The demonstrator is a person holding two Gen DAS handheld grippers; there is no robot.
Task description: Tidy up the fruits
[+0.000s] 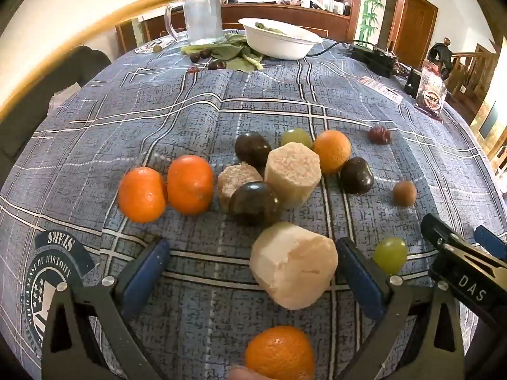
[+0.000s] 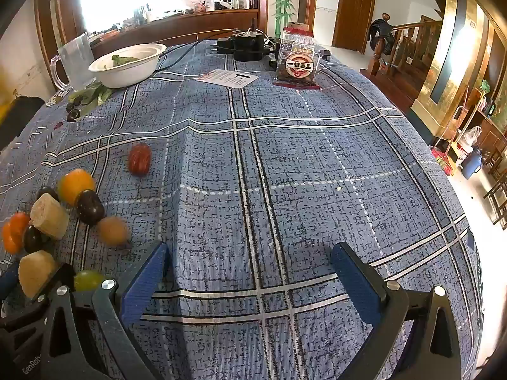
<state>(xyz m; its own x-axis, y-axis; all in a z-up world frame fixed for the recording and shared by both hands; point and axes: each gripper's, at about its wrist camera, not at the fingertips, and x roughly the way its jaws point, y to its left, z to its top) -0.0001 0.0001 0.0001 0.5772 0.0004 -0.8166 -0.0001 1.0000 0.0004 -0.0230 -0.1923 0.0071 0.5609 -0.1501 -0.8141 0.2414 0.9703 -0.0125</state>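
Loose fruit lies in a cluster on the blue plaid tablecloth (image 1: 177,104). In the left wrist view my left gripper (image 1: 253,269) is open around a pale sugarcane chunk (image 1: 293,272), which lies close to the right finger; the pads do not press on it. Beyond it are two oranges (image 1: 164,190), dark chestnuts (image 1: 255,202), two more sugarcane chunks (image 1: 293,174), another orange (image 1: 332,150), a green grape (image 1: 389,255), a brown longan (image 1: 404,193) and a red date (image 1: 379,135). One orange (image 1: 280,351) sits near the lens. My right gripper (image 2: 252,272) is open over bare cloth, with the fruit cluster (image 2: 57,215) to its left.
At the far side stand a white bowl (image 1: 279,44) with leaves, a glass mug (image 1: 202,12), loose green leaves with small dark fruits (image 1: 221,57), black electronics with cables (image 2: 247,47), a snack packet (image 2: 298,63) and a paper card (image 2: 228,79). The table edge drops off at the right (image 2: 469,221).
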